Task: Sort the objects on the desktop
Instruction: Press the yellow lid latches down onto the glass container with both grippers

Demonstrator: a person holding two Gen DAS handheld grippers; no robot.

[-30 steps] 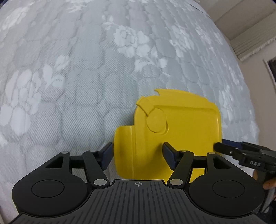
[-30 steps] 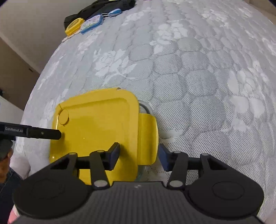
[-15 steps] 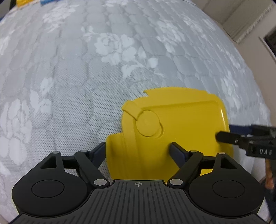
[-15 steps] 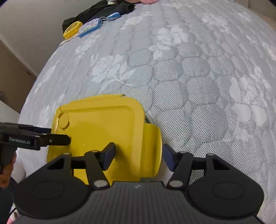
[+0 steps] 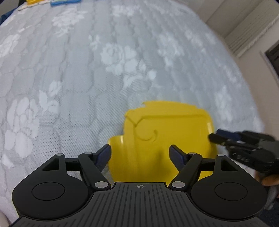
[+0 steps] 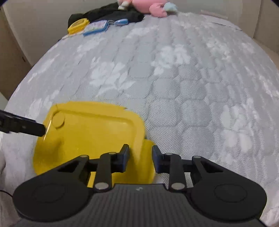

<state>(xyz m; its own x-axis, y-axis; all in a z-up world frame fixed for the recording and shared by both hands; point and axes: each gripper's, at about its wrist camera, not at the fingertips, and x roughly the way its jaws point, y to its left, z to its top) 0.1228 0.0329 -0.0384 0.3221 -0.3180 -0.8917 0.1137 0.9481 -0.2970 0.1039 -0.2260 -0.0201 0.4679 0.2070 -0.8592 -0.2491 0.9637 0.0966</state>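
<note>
A yellow lidded box [image 5: 170, 136] lies on the grey flowered bedspread [image 5: 87, 69]. My left gripper [image 5: 140, 154] is open, with the box's near side latch between its fingers. My right gripper [image 6: 140, 158] stands on the opposite side of the box [image 6: 90, 136], its fingers close around the other yellow side latch [image 6: 147, 162]; whether they press it I cannot tell. Each gripper's tip shows in the other's view, the right gripper [image 5: 225, 137] and the left gripper [image 6: 26, 126].
At the far edge of the bed lie a small yellow case [image 6: 78, 25], a blue flat case [image 6: 96, 27], a blue oval object [image 6: 121, 21], dark cloth [image 6: 111, 14] and a pink plush toy [image 6: 150, 6]. A wall and a dark doorway stand at right [image 5: 272, 54].
Both grippers have tilted upward, so more of the bed shows. The right gripper's fingers have narrowed around the side latch. The left gripper has stayed open.
</note>
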